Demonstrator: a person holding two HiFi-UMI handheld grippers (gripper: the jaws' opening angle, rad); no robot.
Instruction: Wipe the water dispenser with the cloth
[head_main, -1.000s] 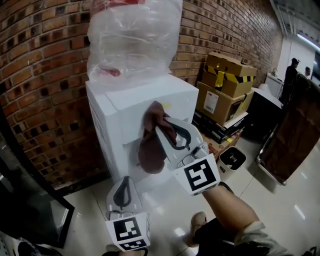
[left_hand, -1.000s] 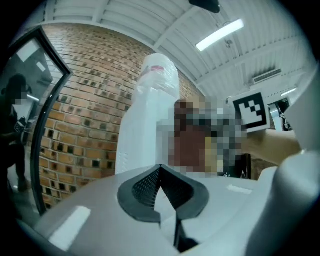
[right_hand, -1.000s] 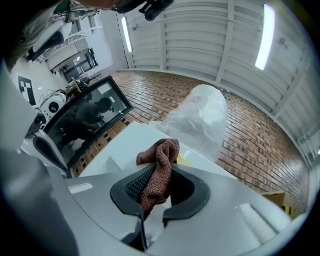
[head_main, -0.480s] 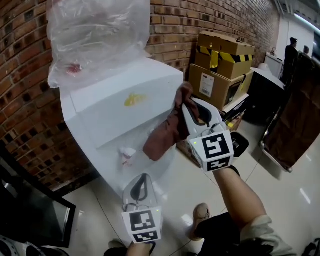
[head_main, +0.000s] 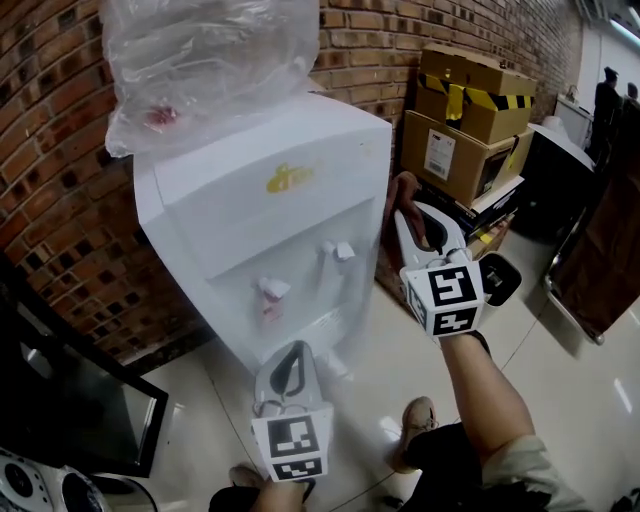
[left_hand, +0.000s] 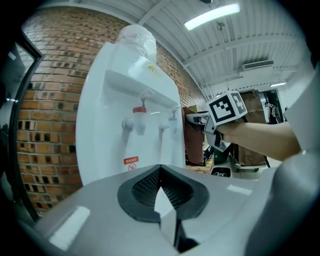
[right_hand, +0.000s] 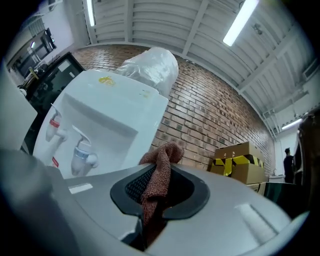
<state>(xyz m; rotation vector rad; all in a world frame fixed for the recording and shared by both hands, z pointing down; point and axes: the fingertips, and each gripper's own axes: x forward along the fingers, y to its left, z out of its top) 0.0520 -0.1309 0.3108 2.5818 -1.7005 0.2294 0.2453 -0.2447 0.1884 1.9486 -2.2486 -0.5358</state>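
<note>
The white water dispenser (head_main: 270, 190) stands against the brick wall, with a plastic-wrapped bottle (head_main: 210, 60) on top and a red tap (head_main: 272, 290) and a blue tap (head_main: 340, 250) on its front. My right gripper (head_main: 405, 212) is shut on a brown cloth (head_main: 403, 192), held at the dispenser's right front corner at about tap height. In the right gripper view the cloth (right_hand: 157, 175) hangs between the jaws beside the dispenser (right_hand: 105, 110). Low in front of the dispenser my left gripper (head_main: 290, 368) is shut and holds nothing; it faces the dispenser's front (left_hand: 125, 100).
Stacked cardboard boxes (head_main: 470, 110) stand right of the dispenser, with a black bin (head_main: 497, 278) on the floor before them. A dark glass-fronted cabinet (head_main: 70, 420) is at the lower left. My shoe (head_main: 415, 420) is on the glossy tiled floor.
My right gripper has carried the cloth from the dispenser's front panel rightward to its right corner. My left gripper has sunk a little and stays low in front.
</note>
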